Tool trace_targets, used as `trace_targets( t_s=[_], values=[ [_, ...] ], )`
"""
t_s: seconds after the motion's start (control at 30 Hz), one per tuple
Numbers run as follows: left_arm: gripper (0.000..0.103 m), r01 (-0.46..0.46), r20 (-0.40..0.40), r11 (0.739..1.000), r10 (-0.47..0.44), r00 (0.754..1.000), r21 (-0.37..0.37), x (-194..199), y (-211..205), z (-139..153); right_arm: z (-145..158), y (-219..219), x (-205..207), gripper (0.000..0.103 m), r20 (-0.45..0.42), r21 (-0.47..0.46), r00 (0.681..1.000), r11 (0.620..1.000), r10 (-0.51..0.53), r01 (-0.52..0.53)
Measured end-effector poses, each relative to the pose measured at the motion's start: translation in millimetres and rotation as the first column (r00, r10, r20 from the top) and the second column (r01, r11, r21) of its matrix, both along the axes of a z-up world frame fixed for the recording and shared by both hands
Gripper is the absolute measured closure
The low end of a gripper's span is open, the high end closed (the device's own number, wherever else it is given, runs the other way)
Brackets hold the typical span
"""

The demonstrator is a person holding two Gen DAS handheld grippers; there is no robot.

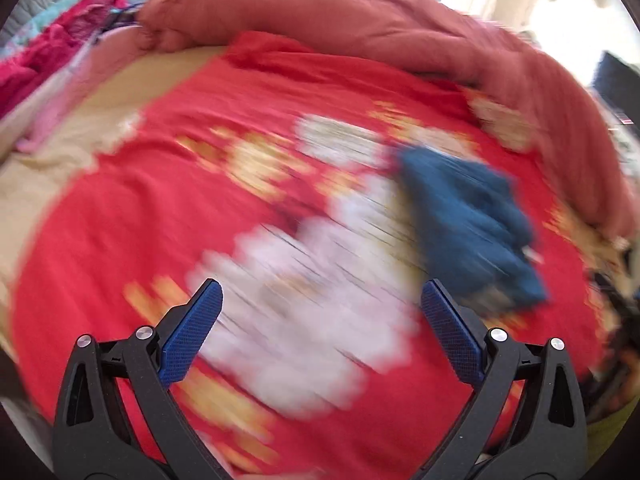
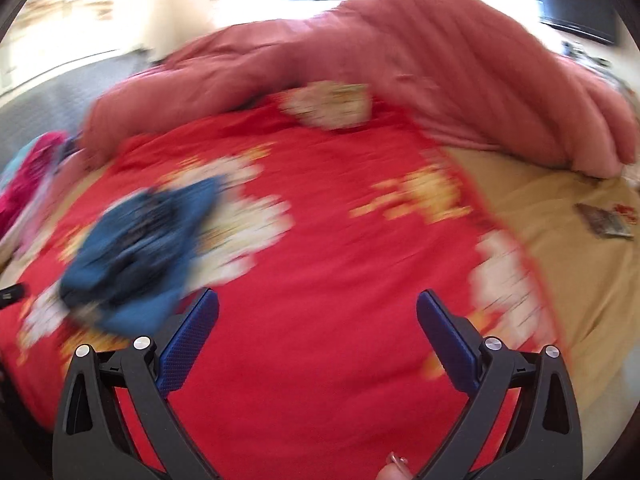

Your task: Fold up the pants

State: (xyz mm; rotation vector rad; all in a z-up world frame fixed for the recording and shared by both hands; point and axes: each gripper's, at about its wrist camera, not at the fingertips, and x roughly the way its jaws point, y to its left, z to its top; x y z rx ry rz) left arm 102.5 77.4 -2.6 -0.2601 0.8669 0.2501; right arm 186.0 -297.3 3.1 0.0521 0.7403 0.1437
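Both frames blurred. Left gripper [image 1: 322,294] and right gripper [image 2: 318,304] gape wide, empty. Pants [image 1: 472,232] — a crumpled blue heap, soft knit by appearance — lie ahead-right of the left jaws, ahead-left of the right, on the red patterned bedspread [image 2: 340,240]. Recommended: find the waistband and spread flat before folding.

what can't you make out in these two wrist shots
- Blue crumpled pants: motion blur in both views hides folds, waistband and legs.
- Red floral bedspread: pattern smeared in both.
- Small dark flat item on the tan sheet: right wrist view, too small and blurred to identify.
- Pink clothes pile: left wrist view, cut off by the edge.
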Motion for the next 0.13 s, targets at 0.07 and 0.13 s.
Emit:
trace_targets(
  t_s=[0.07,0.13],
  values=[
    [0.009,-0.108,-0.026,0.992,0.109,0.994,0.061,29.1,47.8,0.8,0.3,-40.1,37.6,0.005,-0.02,-0.034,0.994,0.994,-0.106,0.105],
    [0.009,-0.181,-0.066,0.98,0.186,0.98,0.078,54.3,84.0,-5.2,-7.2,-75.0,73.0,0.005,-0.068,-0.072,0.98,0.981,-0.185,0.181]
  ],
)
